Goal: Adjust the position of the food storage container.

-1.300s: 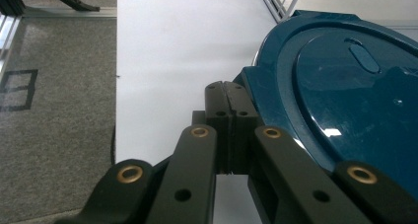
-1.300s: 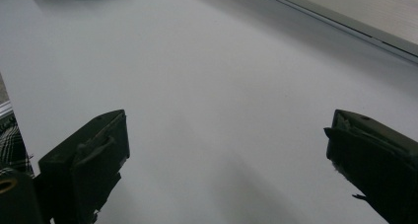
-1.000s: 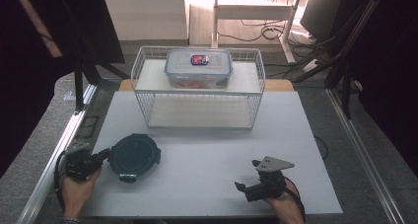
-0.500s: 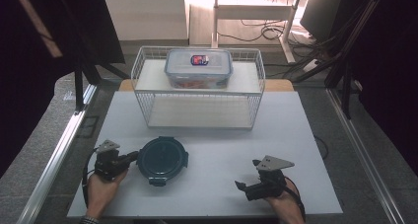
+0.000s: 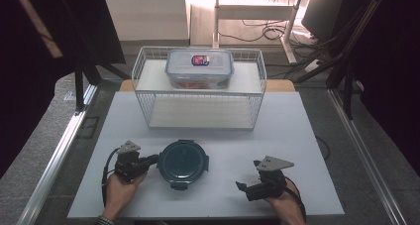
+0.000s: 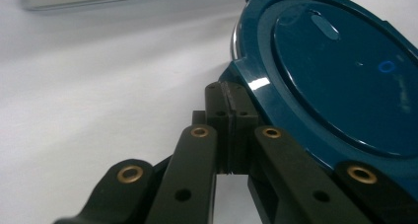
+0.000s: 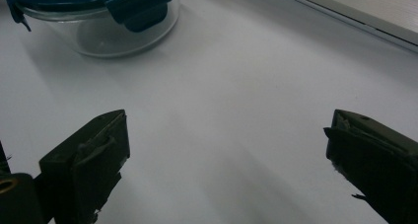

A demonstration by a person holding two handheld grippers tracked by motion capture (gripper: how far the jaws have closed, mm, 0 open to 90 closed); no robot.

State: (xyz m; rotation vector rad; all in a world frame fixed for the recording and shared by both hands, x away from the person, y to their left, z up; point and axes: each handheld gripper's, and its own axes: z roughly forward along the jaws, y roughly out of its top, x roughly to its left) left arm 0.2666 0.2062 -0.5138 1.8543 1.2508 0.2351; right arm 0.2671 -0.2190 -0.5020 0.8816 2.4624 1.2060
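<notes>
Left gripper [image 5: 148,160] has its jaws pressed together, tips butted against the left rim of the round container [image 5: 183,163]; in the left gripper view the closed tips [image 6: 229,110] sit right at the teal lid's edge, touching or nearly so, and I can't tell whether a lid tab is pinched between them or they are just pushing. Right gripper [image 5: 243,188] rests on the table [image 5: 297,136] to the container's right, well apart from it, jaws spread wide and empty; its own view shows the two pads [image 7: 98,145] apart with bare table between and the container's glass wall [image 7: 98,31] farther off

Container sits on the white table, front centre, between both hands, lid on, latch tabs down as far as visible. Wire basket [image 5: 143,106] stands behind it, holding a rectangular lidded box [image 5: 199,69] on its upper shelf

Judged step: left hand shoving or dragging the container across the table toward centre

Risks from here:
- closed tips bear on the curved rim off-centre, so the container could spin or slide off the tips instead of travelling straight
- glass base on a smooth top, a hard shove may send it too far toward the right gripper or the front edge
- if tips only catch a latch tab, pulling could pop the latch open
- right jaws stand wide and idle, nothing steadies the far side
</notes>
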